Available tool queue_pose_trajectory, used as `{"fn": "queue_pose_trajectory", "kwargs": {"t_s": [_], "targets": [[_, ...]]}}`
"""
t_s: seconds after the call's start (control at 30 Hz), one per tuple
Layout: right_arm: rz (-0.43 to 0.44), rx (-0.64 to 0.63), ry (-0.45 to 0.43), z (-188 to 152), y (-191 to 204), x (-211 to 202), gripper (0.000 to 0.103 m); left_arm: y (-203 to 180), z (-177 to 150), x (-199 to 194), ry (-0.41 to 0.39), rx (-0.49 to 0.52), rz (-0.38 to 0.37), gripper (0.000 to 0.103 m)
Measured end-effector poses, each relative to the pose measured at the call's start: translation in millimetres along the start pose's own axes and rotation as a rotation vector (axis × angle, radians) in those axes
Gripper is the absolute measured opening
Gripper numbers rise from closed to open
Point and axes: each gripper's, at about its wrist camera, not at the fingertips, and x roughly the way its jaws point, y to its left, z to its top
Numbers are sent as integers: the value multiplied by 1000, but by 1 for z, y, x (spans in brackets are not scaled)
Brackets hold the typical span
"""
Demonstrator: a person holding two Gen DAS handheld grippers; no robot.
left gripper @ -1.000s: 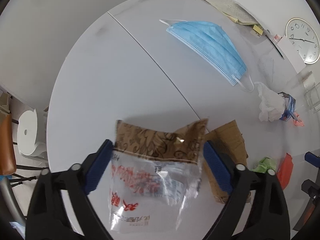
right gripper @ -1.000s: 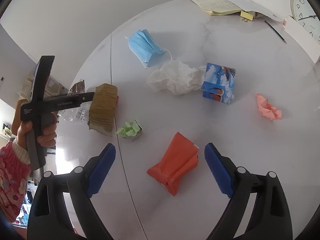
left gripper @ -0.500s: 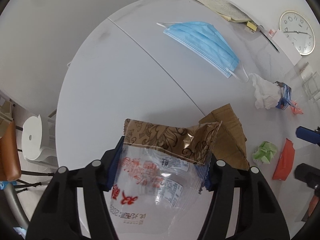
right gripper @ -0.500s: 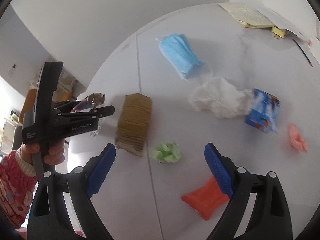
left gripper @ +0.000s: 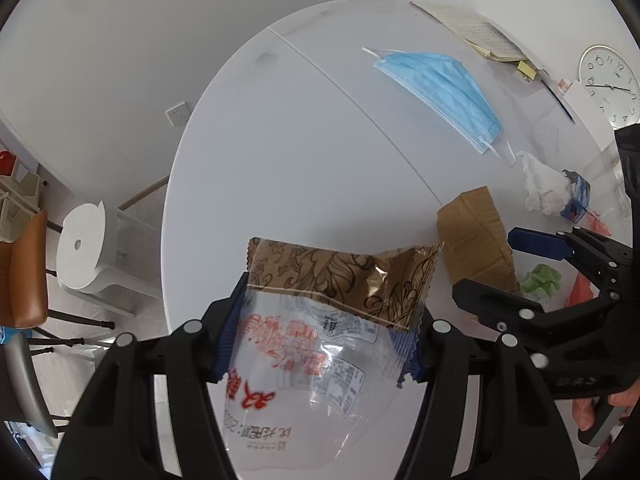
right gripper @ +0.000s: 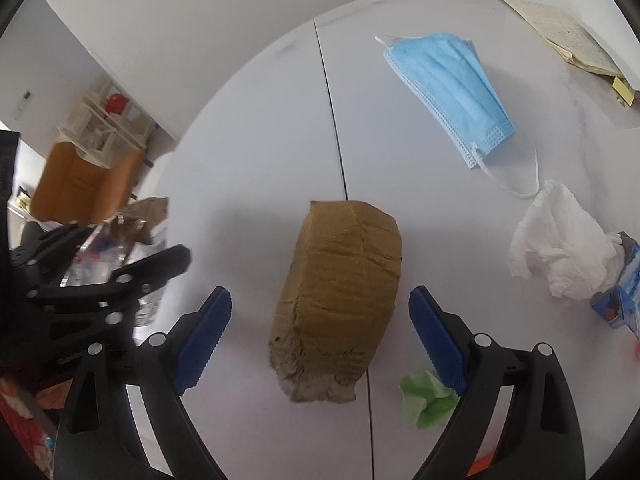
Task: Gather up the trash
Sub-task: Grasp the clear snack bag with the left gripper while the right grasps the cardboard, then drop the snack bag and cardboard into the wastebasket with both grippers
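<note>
Left gripper: jaws have just been closing, blue pads pinching a clear snack wrapper with a brown patterned top.
Right gripper: jaws wide, empty, poised over a crumpled brown paper bag.
Table: blue face mask far right; white tissue right; green paper scrap near right.

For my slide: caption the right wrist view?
Open right gripper above crumpled brown cardboard piece on white round table.
</note>
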Motion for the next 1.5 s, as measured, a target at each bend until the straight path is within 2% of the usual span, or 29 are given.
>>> {"fn": "queue_pose_trajectory", "kwargs": {"t_s": [0.07,0.17,0.27,0.57,0.77,0.93,1.2,1.33,1.43,1.5], "targets": [[-30,-6,26,0,1,10,82,-1,-2,4,8,-4,15,60],[-60,-31,27,0,6,9,54,2,-5,5,17,-28,8,60],[-52,-42,37,0,9,6,45,3,-10,-2,9,-39,9,60],[-91,-89,-33,-17,39,-50,45,14,-36,-53,-43,-58,17,61],[-54,-118,-46,-47,79,-83,45,34,-87,-97,-61,-62,38,61],[14,-154,-22,-84,115,-95,45,58,-148,-120,-27,-95,79,61],[113,-225,65,-135,173,-79,45,94,-221,-113,59,-191,106,61],[153,-276,106,-142,198,-70,45,105,-237,-96,90,-230,109,61],[148,-325,125,-145,215,-65,45,110,-241,-82,117,-254,95,62],[147,-348,130,-146,222,-65,45,112,-243,-75,135,-270,89,68]]}}
